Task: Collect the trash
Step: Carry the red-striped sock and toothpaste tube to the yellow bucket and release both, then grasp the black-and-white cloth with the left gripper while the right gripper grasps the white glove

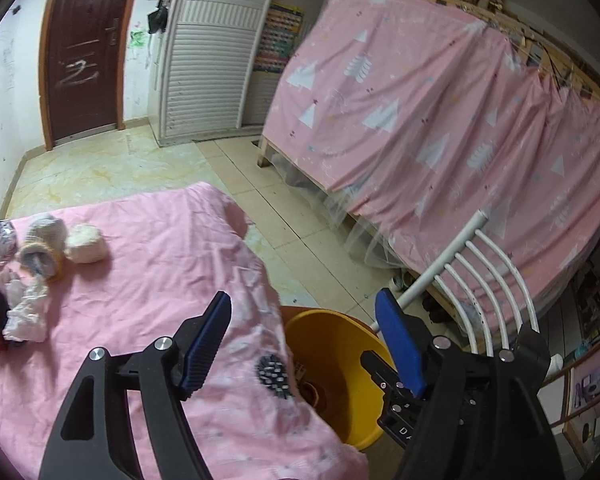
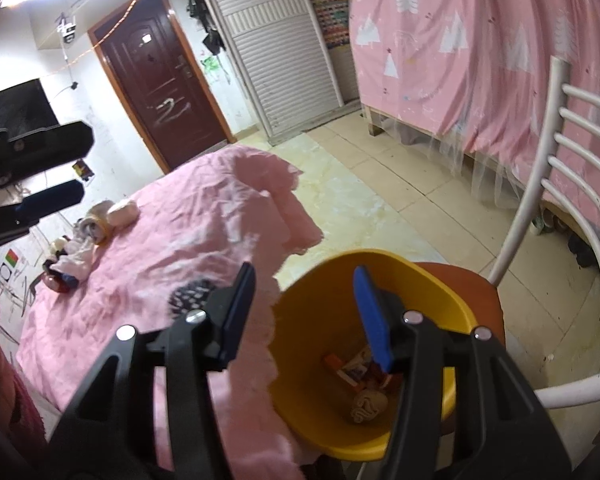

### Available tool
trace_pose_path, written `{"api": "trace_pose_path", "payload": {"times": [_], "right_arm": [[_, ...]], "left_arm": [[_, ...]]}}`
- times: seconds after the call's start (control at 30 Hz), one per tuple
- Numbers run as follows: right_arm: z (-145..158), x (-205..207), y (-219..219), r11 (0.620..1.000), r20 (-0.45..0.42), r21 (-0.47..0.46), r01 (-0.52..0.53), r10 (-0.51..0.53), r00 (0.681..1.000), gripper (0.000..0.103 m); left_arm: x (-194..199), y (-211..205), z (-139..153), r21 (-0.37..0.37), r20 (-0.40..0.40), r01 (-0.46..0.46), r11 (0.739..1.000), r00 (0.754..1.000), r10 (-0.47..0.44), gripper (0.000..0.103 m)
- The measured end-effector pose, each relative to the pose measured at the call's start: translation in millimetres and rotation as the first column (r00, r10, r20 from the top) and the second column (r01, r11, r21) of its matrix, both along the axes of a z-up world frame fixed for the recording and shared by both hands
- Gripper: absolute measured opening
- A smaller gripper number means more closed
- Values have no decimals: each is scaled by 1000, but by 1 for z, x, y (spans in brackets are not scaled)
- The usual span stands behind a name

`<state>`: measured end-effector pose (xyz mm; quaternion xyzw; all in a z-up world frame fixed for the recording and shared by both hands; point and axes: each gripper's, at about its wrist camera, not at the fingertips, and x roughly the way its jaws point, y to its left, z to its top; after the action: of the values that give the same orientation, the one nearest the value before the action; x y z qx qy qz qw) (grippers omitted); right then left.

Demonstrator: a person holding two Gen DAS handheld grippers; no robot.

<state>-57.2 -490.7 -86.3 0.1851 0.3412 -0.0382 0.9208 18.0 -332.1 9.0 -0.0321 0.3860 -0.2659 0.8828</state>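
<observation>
Item: yellow bin (image 2: 380, 280), set on the orange seat of a white metal chair (image 2: 540, 184), touching the edge of a table covered by a pink cloth (image 1: 160, 248). Wrappers and a crumpled beige wad (image 2: 367, 406) are seen at its bottom.

Left gripper (image 1: 304, 344): jaws held wide apart, nothing between the blue pads; one finger lies over the cloth, the other over the bin's rim. In the right wrist view it is also seen at the far left edge.

Right gripper (image 2: 304, 312): jaws parted, nothing clasped; it is held above the bin's mouth and the cloth's scalloped hem.

Trash remaining: crumpled white paper (image 1: 26, 312) at the far left of the cloth, well apart from the bin, beside a knitted item (image 1: 44, 248), a pale round bundle (image 1: 86, 244) and dark oddments that cannot be made out.

Surroundings: pink tree-printed curtain (image 1: 440, 112) over a wooden frame, louvred white wardrobe (image 1: 216, 48), brown door (image 1: 84, 48), tiled floor (image 1: 292, 208).
</observation>
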Motion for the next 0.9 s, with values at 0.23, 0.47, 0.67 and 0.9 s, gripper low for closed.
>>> {"api": "trace_pose_path", "payload": {"times": [0.23,0.47,0.67,0.9], "right_arm": [[17,19,41,997,13,-30,-76,77,997,53],[30,36,82,987,16,-65,-150,151,988,53],[36,53,119,973,6,-86,-215,216,976,53],[39,75,164,947,-3,-100,-307,308,951,53]], "left_arm": [[5,49,12,-30,19,-71,997,997,71,70],[10,92,19,-53,31,-132,990,991,134,73],[17,130,21,-56,36,-197,979,979,199,76],[30,178,18,-29,40,-284,958,958,285,81]]}}
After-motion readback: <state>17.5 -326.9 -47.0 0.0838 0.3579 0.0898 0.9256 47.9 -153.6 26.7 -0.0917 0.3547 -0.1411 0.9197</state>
